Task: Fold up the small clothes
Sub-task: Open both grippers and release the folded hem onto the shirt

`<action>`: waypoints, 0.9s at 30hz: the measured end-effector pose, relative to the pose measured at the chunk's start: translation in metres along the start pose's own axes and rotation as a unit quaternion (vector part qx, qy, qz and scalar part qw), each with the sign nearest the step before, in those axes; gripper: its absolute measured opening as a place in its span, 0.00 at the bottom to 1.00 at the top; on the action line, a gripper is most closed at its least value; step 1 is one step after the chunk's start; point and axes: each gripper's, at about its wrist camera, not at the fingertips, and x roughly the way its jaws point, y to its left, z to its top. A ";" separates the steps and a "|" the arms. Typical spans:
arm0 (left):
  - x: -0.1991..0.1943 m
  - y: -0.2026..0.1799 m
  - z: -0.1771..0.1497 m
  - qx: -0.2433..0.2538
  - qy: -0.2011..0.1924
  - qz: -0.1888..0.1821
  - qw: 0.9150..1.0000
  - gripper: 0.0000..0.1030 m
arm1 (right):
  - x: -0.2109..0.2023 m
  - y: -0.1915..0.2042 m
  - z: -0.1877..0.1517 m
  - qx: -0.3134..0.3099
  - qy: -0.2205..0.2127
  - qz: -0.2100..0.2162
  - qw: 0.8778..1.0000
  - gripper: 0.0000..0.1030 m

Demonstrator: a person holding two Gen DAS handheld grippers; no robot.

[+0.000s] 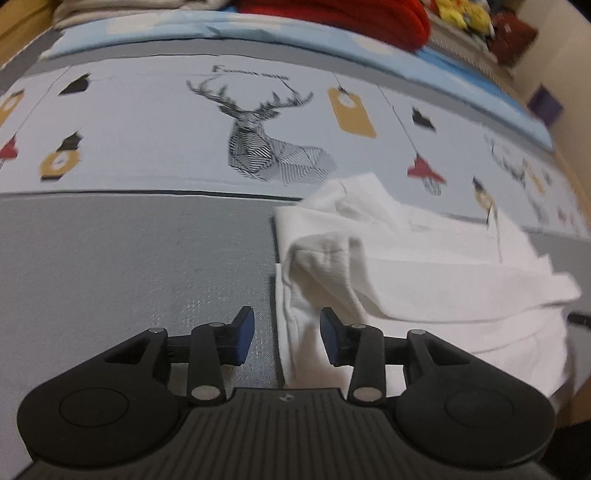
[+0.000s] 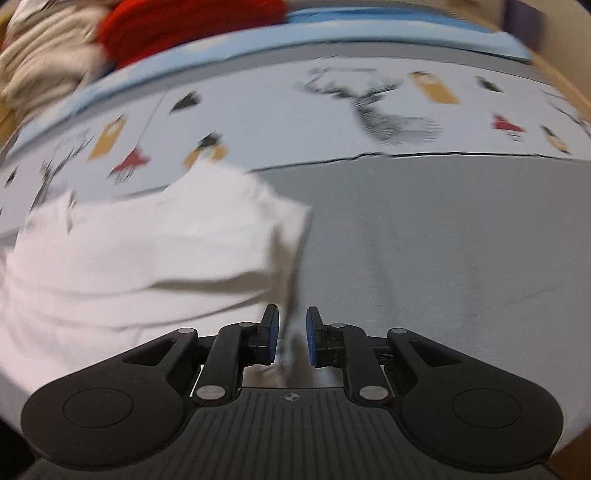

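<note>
- The white garment [image 1: 406,266] lay rumpled and partly folded on the grey part of the bed cover [image 1: 129,266], its far edge reaching the printed band
- The left gripper [image 1: 286,334] stood with its jaws wide apart, straddling the garment's left edge and gripping nothing
- The right gripper [image 2: 291,334] had its jaws parted by a narrower gap; the garment's right edge ran between them (too blurred to tell whether the pads touched it)
- A line-drawn stag [image 1: 258,136] was printed on the cover beyond the garment
- Red fabric [image 1: 343,18] sat at the far side of the bed
</note>
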 end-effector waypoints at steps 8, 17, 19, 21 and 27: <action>0.014 -0.011 0.016 0.020 -0.013 0.033 0.999 0.44 | 0.029 0.032 0.016 -0.052 0.039 -0.005 0.998 0.16; 0.015 -0.017 0.037 0.018 -0.056 -0.006 0.998 0.50 | 0.029 0.011 0.051 0.052 -0.014 0.029 0.998 0.09; 0.014 -0.020 0.041 0.027 -0.066 -0.018 0.997 0.00 | 0.024 0.003 0.056 0.101 -0.038 0.055 0.993 0.03; 0.010 -0.020 0.045 0.031 -0.086 -0.014 0.996 0.00 | 0.016 -0.005 0.059 0.145 -0.070 0.080 0.984 0.03; -0.009 0.011 0.050 -0.090 -0.119 0.023 0.989 0.01 | -0.018 -0.026 0.057 0.243 -0.164 0.079 0.953 0.24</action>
